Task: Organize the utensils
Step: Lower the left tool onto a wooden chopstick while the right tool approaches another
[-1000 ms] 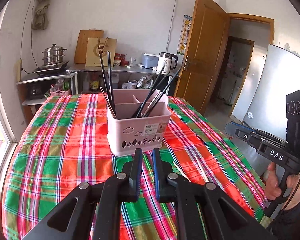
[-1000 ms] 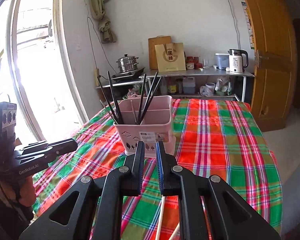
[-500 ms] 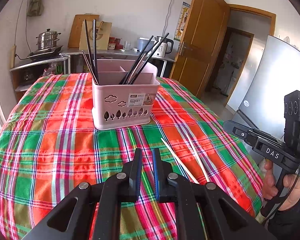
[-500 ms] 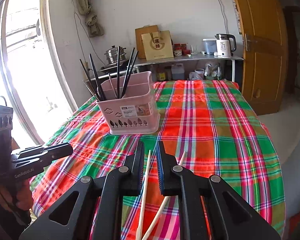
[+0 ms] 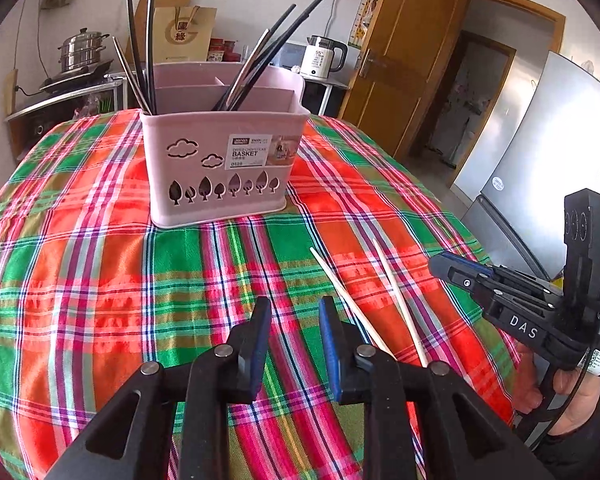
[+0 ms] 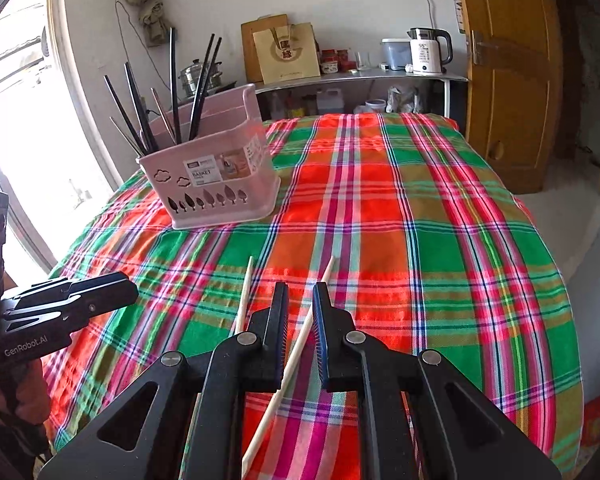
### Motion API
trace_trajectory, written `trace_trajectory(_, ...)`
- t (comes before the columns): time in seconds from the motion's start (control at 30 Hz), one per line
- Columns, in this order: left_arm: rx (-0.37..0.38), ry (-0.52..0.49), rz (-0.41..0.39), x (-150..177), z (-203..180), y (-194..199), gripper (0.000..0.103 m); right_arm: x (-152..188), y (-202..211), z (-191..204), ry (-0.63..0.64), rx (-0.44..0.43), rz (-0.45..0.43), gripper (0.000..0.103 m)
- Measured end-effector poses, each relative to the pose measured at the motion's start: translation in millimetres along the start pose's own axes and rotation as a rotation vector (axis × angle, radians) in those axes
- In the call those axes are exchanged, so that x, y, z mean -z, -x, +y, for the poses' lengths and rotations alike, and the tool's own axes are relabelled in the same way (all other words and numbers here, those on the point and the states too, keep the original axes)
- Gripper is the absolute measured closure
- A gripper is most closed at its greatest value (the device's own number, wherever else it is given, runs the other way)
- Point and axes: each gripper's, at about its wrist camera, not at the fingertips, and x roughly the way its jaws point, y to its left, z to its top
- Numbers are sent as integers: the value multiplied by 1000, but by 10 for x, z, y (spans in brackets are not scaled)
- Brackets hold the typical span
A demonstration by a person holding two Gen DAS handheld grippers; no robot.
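Observation:
A pink utensil basket [image 5: 220, 160] holding several dark chopsticks [image 5: 140, 44] stands on the plaid tablecloth [image 5: 100, 280]; it also shows in the right wrist view [image 6: 216, 184]. Two pale wooden chopsticks [image 5: 348, 300] [image 5: 398, 300] lie on the cloth. My left gripper [image 5: 292, 312] is open and empty, just left of them. My right gripper [image 6: 300, 300] is open, low over the cloth, with one pale chopstick [image 6: 320, 292] running between its fingers and the other [image 6: 244, 292] to its left. The right gripper also shows in the left wrist view [image 5: 452, 268].
A window [image 6: 28, 120] is to the left. A shelf with a steamer pot [image 5: 80, 52], kettle [image 5: 324, 58] and paper bag [image 5: 184, 36] stands behind the table. A wooden door [image 5: 404, 60] and a fridge [image 5: 552, 160] are to the right.
Both grippers have come down toward the cloth and their jaws have opened. The right gripper now straddles one pale chopstick.

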Motion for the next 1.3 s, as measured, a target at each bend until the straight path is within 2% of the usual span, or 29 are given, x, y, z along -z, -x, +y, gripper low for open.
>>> trace_trajectory(0.4, 33, 26, 121, -154, -56, -593, 79, 20, -377, -69, 0, 26, 95, 91)
trace_trajectory(0.73, 23, 19, 169, -267, -192, -904, 79, 31, -478, -86, 7, 31, 136, 91)
trace_trajectory(1.1, -88, -131, 132, -213, -489, -987, 80, 64, -447, -82, 27, 33, 141, 93)
trace_trajectory(1.17, -87, -139, 130, -191, -478, -974, 89, 76, -443, -71, 26, 28, 144, 94)
trace_trajectory(1.3, -79, -157, 127, -108, -344, -863, 95, 113, -417, -26, 31, 14, 150, 94)
